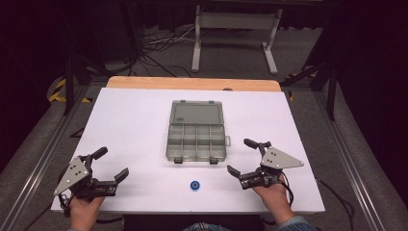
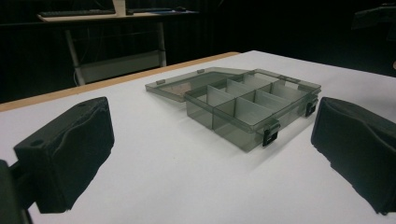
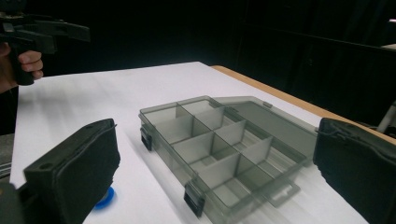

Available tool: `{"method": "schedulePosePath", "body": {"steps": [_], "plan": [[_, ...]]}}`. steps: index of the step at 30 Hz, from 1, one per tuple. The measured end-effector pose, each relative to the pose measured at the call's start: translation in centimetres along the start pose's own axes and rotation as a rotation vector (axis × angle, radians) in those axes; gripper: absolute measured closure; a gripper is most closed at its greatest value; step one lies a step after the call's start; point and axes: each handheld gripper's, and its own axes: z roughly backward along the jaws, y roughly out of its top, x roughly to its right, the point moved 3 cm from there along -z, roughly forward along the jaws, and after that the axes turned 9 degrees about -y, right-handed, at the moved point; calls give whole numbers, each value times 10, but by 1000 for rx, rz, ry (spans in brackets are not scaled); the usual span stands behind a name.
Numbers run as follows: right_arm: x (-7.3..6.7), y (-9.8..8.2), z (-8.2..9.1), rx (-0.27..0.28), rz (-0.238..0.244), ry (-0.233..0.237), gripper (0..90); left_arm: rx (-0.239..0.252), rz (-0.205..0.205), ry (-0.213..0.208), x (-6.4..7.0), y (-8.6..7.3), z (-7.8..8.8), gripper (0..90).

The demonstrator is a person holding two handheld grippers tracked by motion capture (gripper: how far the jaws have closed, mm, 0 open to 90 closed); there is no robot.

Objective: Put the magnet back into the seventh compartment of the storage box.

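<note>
Both the left gripper and right gripper sit wide open, empty. Small blue ring, probably hard plastic and light, lies just in front of the open organizer box; pinch across its rim.

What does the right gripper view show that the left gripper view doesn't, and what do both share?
Right gripper view alone: a blue disc on the table beside its near finger, and the person's other hand holding the left gripper at top left.

Left gripper view alone: a desk with a keyboard in the dark background.

Both: the smoky open box with empty compartments, lid laid flat behind it, black latches on its front, the white table, and each gripper's own fingers spread wide apart, holding nothing.
</note>
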Motion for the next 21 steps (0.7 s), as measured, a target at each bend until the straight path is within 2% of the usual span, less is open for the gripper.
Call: {"method": "schedulePosePath", "body": {"steps": [9,11,21], "plan": [[-11,11,-23,8,-6,66,5,5,4,2,0,-1,0,2],[-15,13,-28,5,1,91,10,2,3,-1,0,-1,0,2],[-27,22,-41,-24,35,149,29,7,9,-1,0,-1,0,2]]}}
